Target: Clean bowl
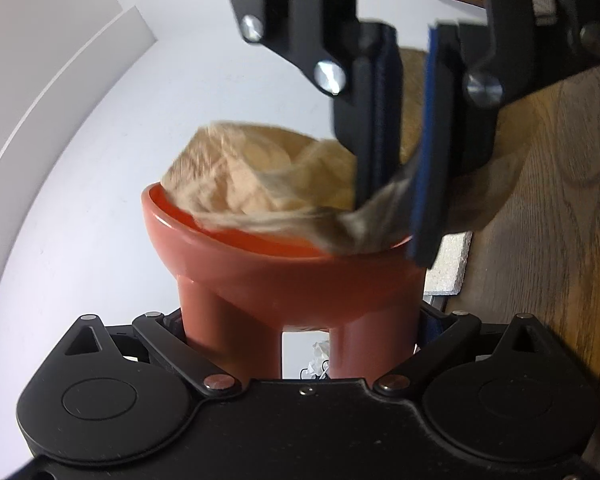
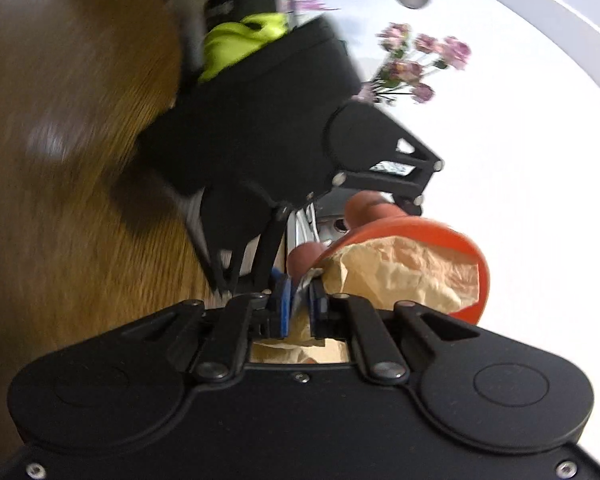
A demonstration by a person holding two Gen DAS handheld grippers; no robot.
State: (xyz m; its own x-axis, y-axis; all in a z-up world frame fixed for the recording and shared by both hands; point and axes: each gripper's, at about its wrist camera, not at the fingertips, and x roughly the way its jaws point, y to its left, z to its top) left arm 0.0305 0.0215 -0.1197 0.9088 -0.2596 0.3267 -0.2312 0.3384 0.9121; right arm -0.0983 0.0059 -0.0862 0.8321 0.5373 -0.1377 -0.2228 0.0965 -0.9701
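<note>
1. The white tabletop (image 1: 100, 160) fills the left and far part of the left wrist view, and a wooden floor (image 1: 560, 200) runs down the right side.
2. The left gripper (image 1: 300, 340) sits at the near edge of its own view. Its fingers are out on either side of the bowl's legs, holding the bowl there; the pads themselves are hidden behind the legs.
3. The red bowl (image 1: 280, 272) stands on thick round legs in the middle of the left wrist view, raised with its rim just beyond the gripper. In the right wrist view the bowl (image 2: 476, 256) lies tipped, its mouth facing the camera, right of centre.
4. The right gripper (image 1: 404, 216) comes in from the top right of the left wrist view and reaches down to the right side of the bowl's rim. Its blue-padded fingers (image 1: 424, 160) are nearly together, pinched on a corner of the paper.
5. The crumpled tan paper (image 1: 252, 172) fills the bowl and bulges above the rim; it is blurred. From the right wrist camera the paper (image 2: 400, 272) covers the inside of the bowl.
6. A bunch of pink flowers (image 2: 416, 64) shows on the far right of the right wrist view, well apart from the bowl.
7. A person's black sleeve with a yellow-green cuff (image 2: 240, 40) is at the far upper centre.
</note>
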